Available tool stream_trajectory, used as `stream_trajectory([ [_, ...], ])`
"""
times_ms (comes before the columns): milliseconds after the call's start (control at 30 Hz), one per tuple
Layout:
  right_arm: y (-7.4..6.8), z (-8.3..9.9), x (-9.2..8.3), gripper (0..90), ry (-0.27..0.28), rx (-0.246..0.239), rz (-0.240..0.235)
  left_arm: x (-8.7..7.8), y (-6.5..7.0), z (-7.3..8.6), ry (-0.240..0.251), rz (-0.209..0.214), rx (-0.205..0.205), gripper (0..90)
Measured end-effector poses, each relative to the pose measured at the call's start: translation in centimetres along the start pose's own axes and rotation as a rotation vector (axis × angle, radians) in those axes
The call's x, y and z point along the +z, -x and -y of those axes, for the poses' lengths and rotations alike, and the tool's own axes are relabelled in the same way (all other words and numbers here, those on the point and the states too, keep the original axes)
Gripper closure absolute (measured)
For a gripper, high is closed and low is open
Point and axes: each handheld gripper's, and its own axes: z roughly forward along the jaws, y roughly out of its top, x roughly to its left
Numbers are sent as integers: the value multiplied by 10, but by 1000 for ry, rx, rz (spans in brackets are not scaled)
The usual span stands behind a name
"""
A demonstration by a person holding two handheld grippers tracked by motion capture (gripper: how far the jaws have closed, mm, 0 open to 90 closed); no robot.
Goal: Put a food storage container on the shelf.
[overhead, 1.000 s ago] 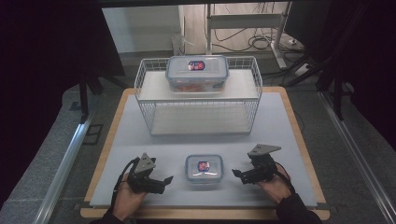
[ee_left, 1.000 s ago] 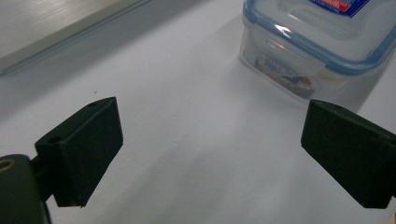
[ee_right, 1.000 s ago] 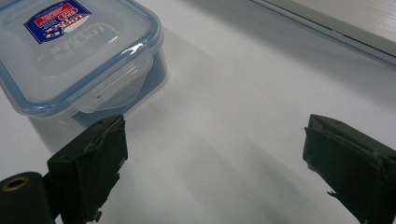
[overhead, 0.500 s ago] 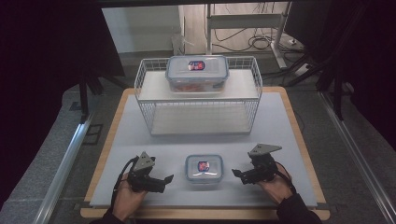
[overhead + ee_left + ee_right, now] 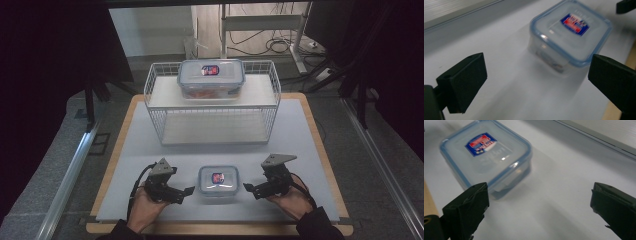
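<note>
Left tool point(image 5: 186, 191): jaws spread wide, empty; has edged slightly closer to the small container point(image 5: 218, 181).
Small container: unmoved, on the bench point(image 5: 150, 150) between both tools, touching neither.
Right tool point(image 5: 248, 188): jaws apart, empty, position unchanged.
Implication: a two-sided grasp looks imminent, not begun.

This looks like a lab or test room, not a home. A white board point(image 5: 150, 150) lies on a wooden table point(image 5: 320, 135) with black curtains point(image 5: 55, 55) around it. Behind it, loose cables point(image 5: 280, 47) lie on the floor by a metal stand point(image 5: 260, 22).
</note>
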Motion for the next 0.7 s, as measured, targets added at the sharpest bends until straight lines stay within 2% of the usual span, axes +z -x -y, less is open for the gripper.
stream_trajectory([
  [100, -7, -5, -1, 85, -1, 1, -16, 6, -1, -6, 8, 32, -10, 35],
  [300, -10, -11, 6, 174, -1, 30, -85, 26, 5, -17, -36, 81, 7, 59],
  [467, -13, -14, 16, 199, -19, 39, -129, 37, 8, -20, -72, 91, 20, 79],
  [533, -14, -15, 24, 199, -36, 47, -146, 44, 8, -20, -92, 98, 6, 87],
  [700, -8, -14, 34, 176, -53, 109, -213, 51, 0, -16, -99, 182, -111, 104],
])
